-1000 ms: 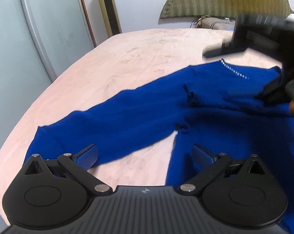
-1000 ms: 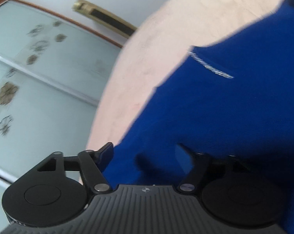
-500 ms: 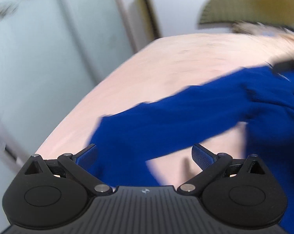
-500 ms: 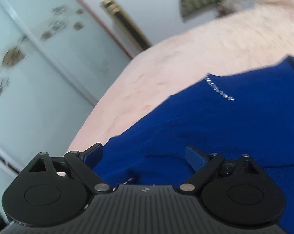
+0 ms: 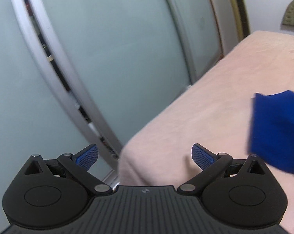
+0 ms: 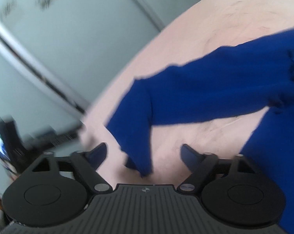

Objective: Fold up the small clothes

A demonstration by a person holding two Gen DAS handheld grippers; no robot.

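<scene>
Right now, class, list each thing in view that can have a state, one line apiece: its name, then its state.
Blue sweater: unfolded, lying flat on the bed, one sleeve stretched out.
Sleeve cuff: between the right jaws, not pinched.
Left gripper: jaws open, empty, over the bed's edge.
Right gripper: jaws open, have just been closing around the cuff.
Pink bed cover: spread smooth.
Sliding wardrobe door: slightly ajar, a dark gap showing.

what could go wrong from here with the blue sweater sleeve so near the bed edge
1. The sleeve cuff lies near the edge of the pink bed; a tug could slide it off.
2. The right tool is open with the cuff between its pads, its jaws just closing; a shallow pinch may slip.
3. The left tool is open, pointing off the sweater.
</scene>
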